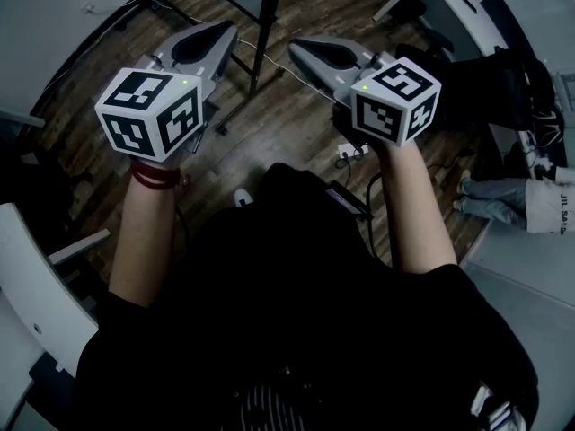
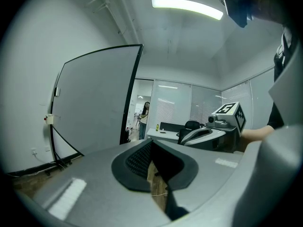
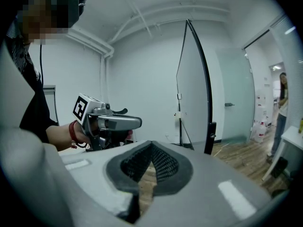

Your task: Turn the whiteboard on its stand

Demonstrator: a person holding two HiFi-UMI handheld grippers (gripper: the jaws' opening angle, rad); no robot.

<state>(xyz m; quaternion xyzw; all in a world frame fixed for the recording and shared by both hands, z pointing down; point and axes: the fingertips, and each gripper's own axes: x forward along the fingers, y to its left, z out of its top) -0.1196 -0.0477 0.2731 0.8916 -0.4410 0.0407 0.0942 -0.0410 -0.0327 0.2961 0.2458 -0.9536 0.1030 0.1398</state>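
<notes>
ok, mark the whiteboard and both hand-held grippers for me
whiteboard [image 2: 94,103], left gripper view, middle of the board face.
left hand-held gripper [image 1: 225,30], head view, tip where its jaws meet.
right hand-held gripper [image 1: 297,48], head view, tip where its jaws meet.

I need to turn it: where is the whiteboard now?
In the left gripper view the whiteboard stands upright left of centre, just left of the doorway.

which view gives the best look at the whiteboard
The left gripper view: the whiteboard shows its broad face and black frame there. The right gripper view catches the board nearly edge-on, as a narrow sliver. The head view shows little more than the stand post and its legs at the top edge.
</notes>
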